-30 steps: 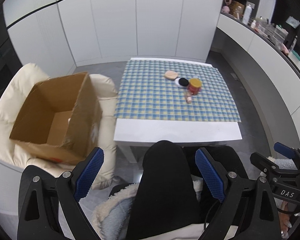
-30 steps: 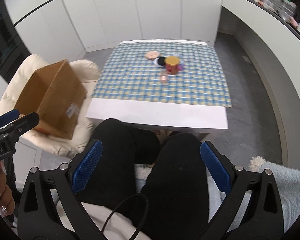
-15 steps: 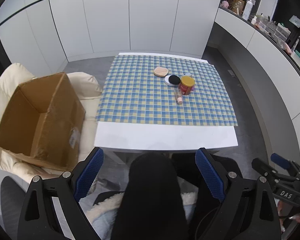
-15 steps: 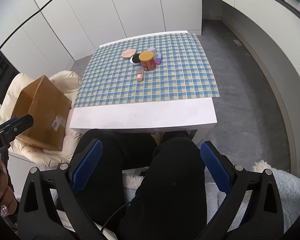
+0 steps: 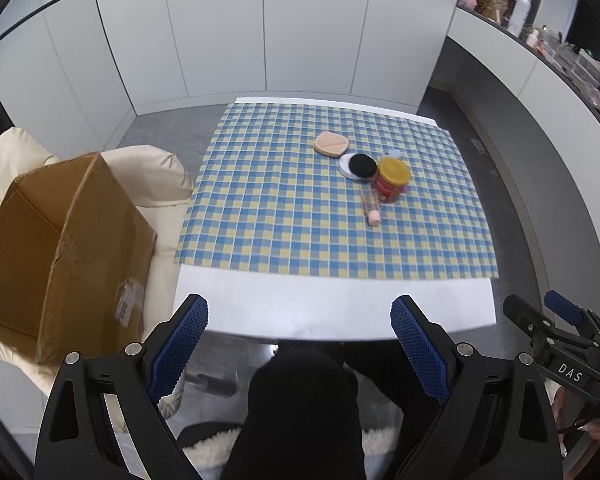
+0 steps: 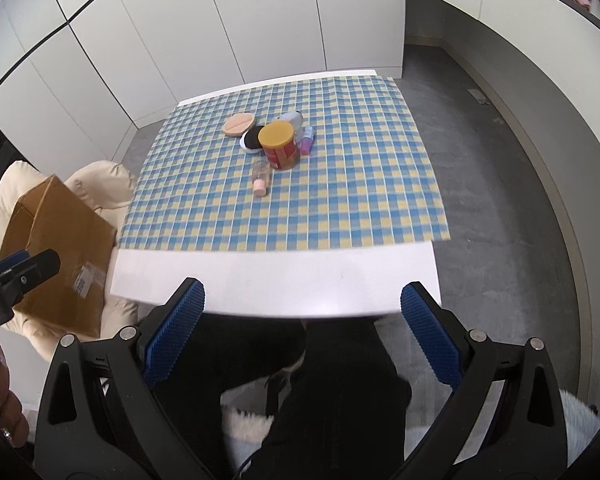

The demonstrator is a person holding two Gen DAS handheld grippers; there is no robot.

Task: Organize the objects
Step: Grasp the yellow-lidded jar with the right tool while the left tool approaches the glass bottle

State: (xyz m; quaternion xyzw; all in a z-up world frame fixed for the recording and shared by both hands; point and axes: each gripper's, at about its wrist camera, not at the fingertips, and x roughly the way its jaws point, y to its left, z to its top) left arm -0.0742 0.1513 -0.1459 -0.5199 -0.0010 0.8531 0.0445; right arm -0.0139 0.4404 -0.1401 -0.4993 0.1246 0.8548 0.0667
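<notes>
Left wrist view: both hand-held grippers have come nearer the worktop, jaws wide and empty.

Since a second ago the worktop (image 5: 332,304) with its checked cloth (image 5: 300,216) fills more of each view. The left hand-held gripper (image 5: 299,340) and right hand-held gripper (image 6: 302,328) hang over the person's dark knees (image 6: 324,392), well short of the cluster: yellow-lidded jar (image 5: 391,180), black puff (image 5: 362,165), peach sponge (image 5: 331,145), small bottle (image 5: 371,209). A cardboard box (image 5: 72,248) sits tilted on a cream cushion (image 5: 156,176); its contents cannot be seen.

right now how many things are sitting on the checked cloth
6, clustered: tan puff, black-topped white compact, yellow-lidded can, small bottle lying nearer, pale item and purple item behind the can. More may be hidden.
</notes>
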